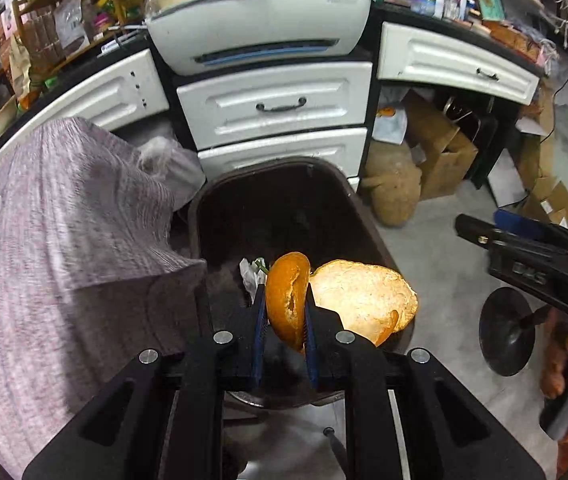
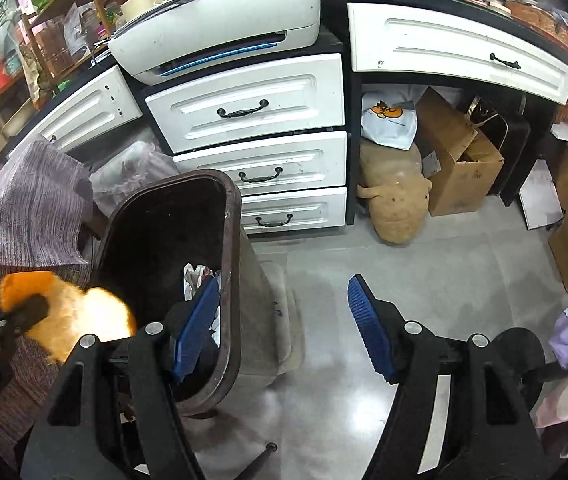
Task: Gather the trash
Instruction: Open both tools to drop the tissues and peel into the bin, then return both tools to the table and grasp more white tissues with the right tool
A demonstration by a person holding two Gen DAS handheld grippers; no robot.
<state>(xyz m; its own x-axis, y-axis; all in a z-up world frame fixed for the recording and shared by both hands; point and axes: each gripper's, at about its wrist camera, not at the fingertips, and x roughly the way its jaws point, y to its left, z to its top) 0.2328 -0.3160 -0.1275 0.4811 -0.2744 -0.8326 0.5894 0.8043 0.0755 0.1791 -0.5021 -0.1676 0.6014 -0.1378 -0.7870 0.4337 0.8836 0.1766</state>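
Holding an orange peel pinched between its two fingers, our left gripper hangs directly over the open mouth of the dark trash bin, with the peel's pale inner flap spreading rightward above the near rim. Inside the bin we note crumpled white paper scraps near the bottom; the rest of the interior is too dark to read. Our right gripper sits just right of the bin with fingers spread wide and nothing between them, above bare grey floor.
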